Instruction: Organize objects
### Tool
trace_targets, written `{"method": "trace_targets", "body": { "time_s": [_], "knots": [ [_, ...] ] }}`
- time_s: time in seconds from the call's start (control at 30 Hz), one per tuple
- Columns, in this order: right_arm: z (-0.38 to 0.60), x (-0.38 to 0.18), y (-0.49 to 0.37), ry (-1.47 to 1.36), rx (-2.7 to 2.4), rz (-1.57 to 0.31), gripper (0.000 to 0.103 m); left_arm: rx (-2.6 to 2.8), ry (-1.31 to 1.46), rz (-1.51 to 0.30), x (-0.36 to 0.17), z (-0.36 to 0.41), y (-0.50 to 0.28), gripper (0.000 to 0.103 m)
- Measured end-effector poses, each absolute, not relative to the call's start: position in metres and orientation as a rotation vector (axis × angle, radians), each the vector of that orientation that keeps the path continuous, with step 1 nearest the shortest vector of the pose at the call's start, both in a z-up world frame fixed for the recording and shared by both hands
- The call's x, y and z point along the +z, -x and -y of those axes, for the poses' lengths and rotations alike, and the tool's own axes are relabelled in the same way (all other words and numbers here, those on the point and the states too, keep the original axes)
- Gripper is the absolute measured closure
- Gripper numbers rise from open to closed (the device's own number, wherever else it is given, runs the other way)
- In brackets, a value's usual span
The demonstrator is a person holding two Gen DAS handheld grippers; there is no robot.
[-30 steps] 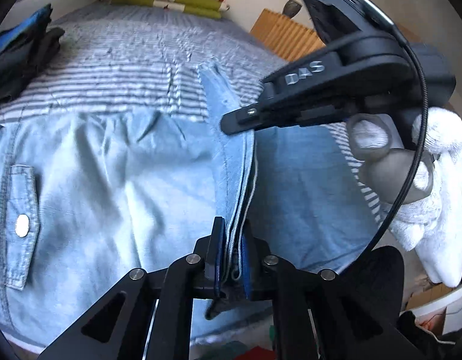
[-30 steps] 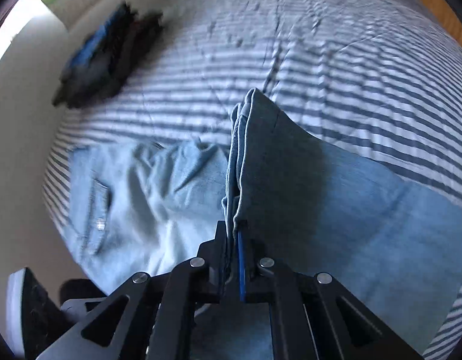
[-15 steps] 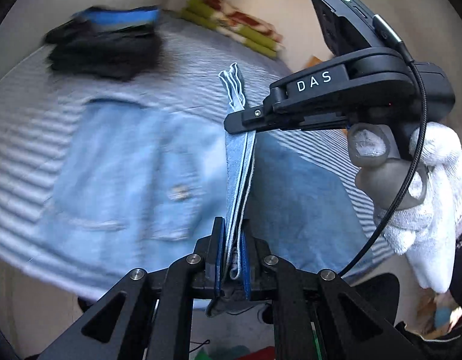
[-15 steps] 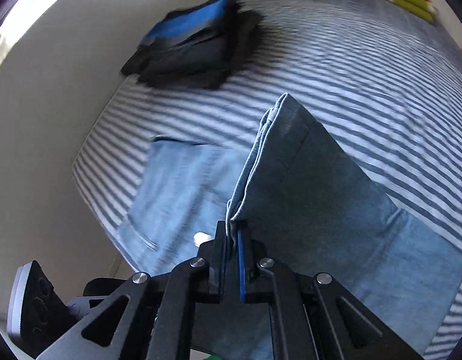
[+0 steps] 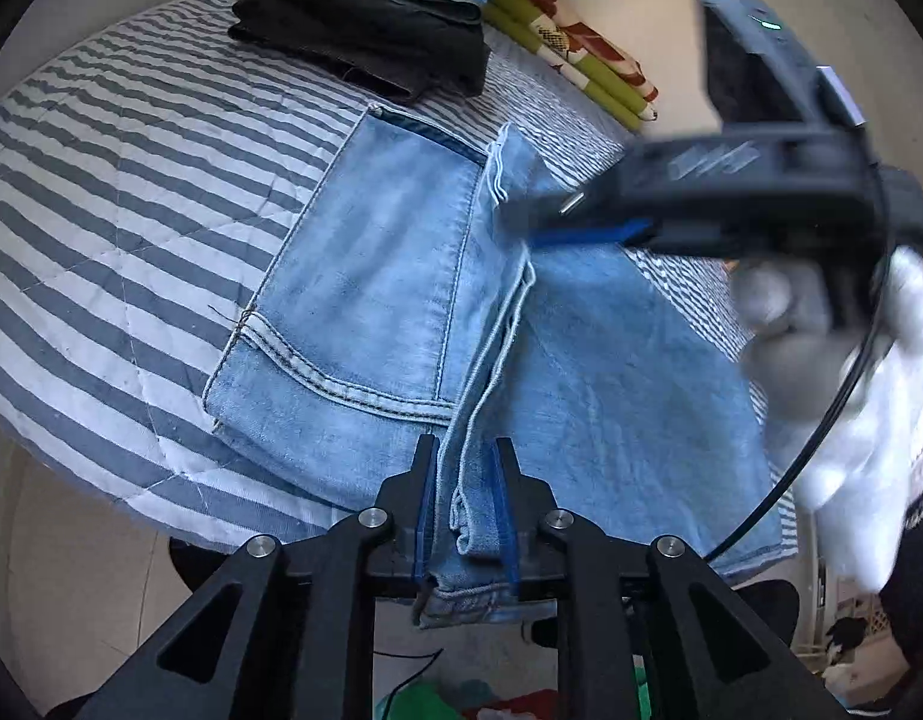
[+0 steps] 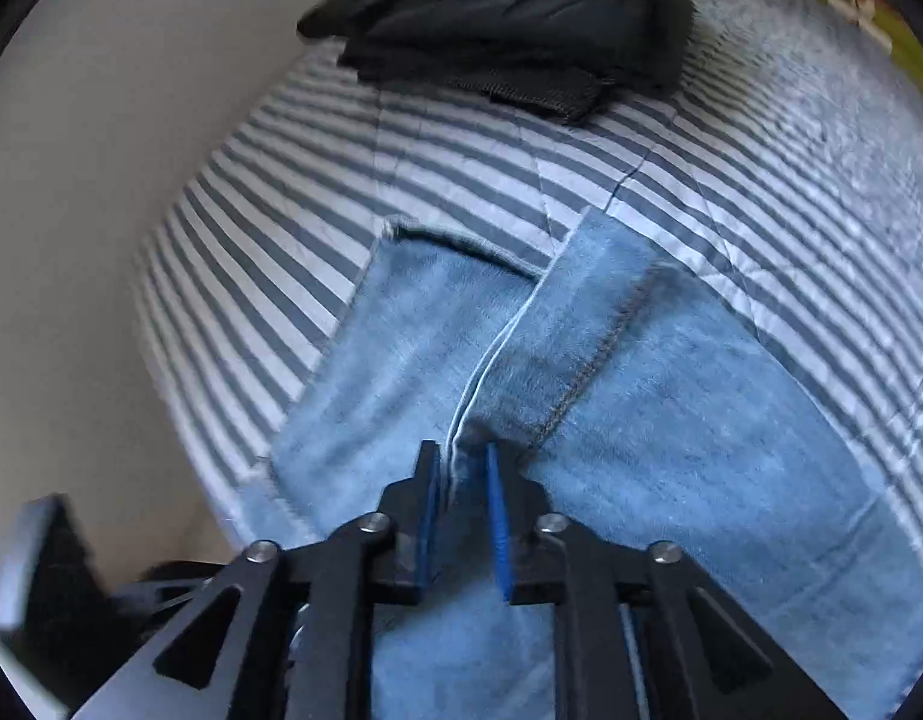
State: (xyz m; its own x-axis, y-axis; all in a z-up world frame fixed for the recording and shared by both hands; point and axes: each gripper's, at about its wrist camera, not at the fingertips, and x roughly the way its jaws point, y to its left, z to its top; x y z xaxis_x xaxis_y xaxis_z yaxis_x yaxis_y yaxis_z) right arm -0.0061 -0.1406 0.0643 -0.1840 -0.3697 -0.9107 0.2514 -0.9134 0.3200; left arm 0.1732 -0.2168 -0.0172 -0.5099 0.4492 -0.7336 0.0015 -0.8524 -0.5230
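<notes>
No lettering reads clearly here. The right gripper (image 5: 581, 228), off to the right ahead of the left fingers (image 5: 424, 504), carries pale markings on its black side, smeared past reading by blur.

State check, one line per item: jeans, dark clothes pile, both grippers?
jeans: folded over, lying on striped bed.
dark clothes pile: folded, stacked, apart from jeans.
left gripper: jaws opening, denim edge between them.
right gripper: jaws opening, denim edge between them.

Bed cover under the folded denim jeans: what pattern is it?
Grey and white stripes on the bed cover, clearest in the left wrist view.
</notes>
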Motion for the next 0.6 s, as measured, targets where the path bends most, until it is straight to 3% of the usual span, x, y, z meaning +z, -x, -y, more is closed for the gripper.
{"method": "trace_targets", "body": {
  "time_s": [0.1, 0.17, 0.27, 0.47, 0.6],
  "knots": [
    [0.084, 0.105, 0.0, -1.559, -2.145, 0.365, 0.077, 2.5, 1.379, 0.621, -0.007, 0.217, -0.182, 0.08],
    [0.038, 0.13, -0.014, -1.48, -2.195, 0.453, 0.077, 2.567, 1.367, 0.625, 0.004, 0.224, -0.189, 0.068],
    [-0.045, 0.153, -0.051, -1.38, -2.333, 0.531, 0.077, 2.597, 1.299, 0.637, 0.028, 0.227, -0.188, 0.066],
    [-0.173, 0.111, -0.153, -1.548, -2.531, 0.591, 0.077, 2.507, 1.315, 0.466, 0.055, 0.185, -0.135, 0.066],
    [-0.194, 0.075, -0.201, -1.598, -2.451, 0.609, 0.077, 2.388, 1.369, 0.434, 0.044, 0.16, -0.124, 0.06]
  ]
}}
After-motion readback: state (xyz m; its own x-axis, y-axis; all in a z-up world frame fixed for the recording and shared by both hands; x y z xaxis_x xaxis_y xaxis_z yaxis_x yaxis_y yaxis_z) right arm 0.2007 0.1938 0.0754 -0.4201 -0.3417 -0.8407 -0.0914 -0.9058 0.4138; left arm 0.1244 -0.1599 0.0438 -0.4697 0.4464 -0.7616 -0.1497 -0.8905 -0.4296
